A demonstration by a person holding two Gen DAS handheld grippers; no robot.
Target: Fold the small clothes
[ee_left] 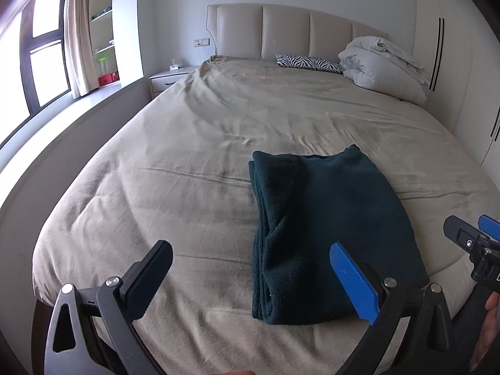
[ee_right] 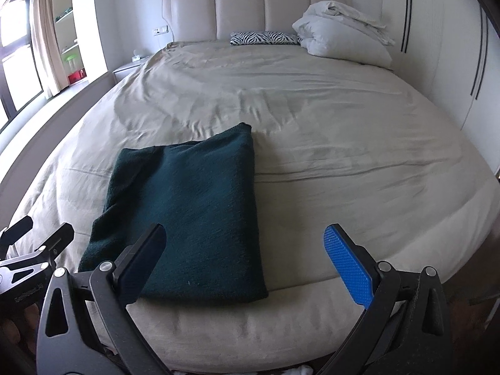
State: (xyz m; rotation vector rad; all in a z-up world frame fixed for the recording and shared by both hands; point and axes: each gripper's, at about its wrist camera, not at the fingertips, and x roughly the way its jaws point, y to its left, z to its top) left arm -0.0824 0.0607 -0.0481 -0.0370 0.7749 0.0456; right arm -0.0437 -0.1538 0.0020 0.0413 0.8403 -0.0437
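Now we hold the left tongs (ee_left: 251, 278) spread wide and empty above the near edge of the bed (ee_left: 156, 162). Ahead of them and to their right lies the dark green garment (ee_left: 328, 228), a thick, fuzzy knit folded into a tidy rectangle, layered edges stacked along its left side. Its long axis runs from the foot of the bed away toward the headboard (ee_left: 287, 28), tilted slightly. Farther right, our right tongs (ee_right: 245, 264) also stand apart, gripping nothing, with the garment just ahead and to their left, its near edge between their fingers.
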